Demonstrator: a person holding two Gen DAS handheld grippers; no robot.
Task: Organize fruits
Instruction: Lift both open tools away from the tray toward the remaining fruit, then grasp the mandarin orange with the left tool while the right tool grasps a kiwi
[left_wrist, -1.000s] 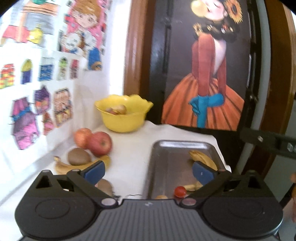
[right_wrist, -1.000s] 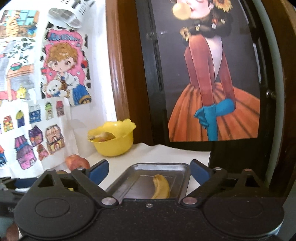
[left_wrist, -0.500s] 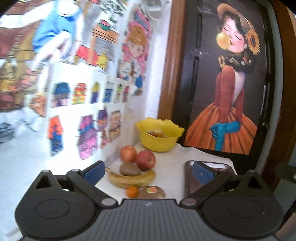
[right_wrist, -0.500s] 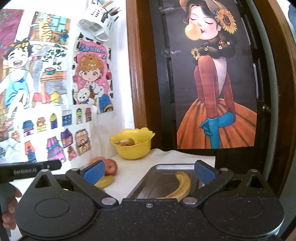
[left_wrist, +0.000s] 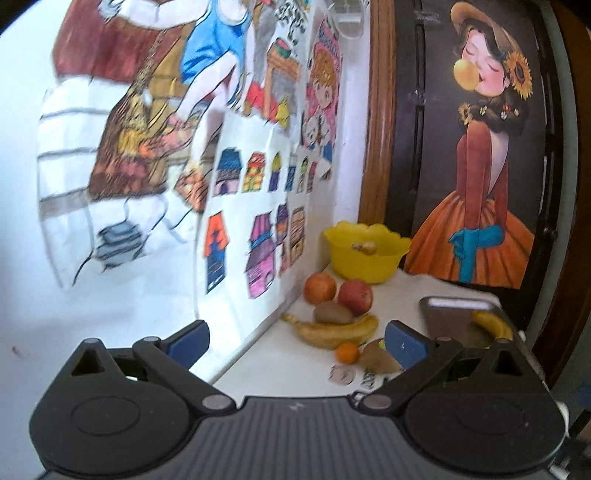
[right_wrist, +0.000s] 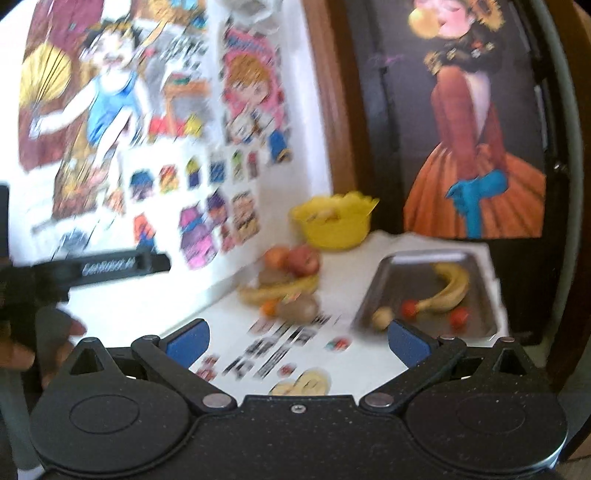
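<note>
On the metal tray at the right of the right wrist view, a banana, two small red fruits and a pale round fruit are already lying, so part of the sorting is looking done. The rest is waiting in a heap near the middle of both views: two apples sitting side by side, a kiwi resting against a second banana, and below them a small orange touching another kiwi. The yellow bowl behind the heap is holding something pale, too small to name. By my reading the job is roughly a third of the way along, with the heap not yet moved.

The right gripper is hanging with its jaws spread wide and nothing between them; the left gripper is likewise standing apart and empty, well back from the fruit. At the left edge of the right wrist view, fingers are wrapping a black handle.

The white tabletop is carrying some small printed stickers near its front. The wall at upper left is showing bright children's drawings, and a poster of a figure in an orange dress is hanging on a dark door at upper right.
</note>
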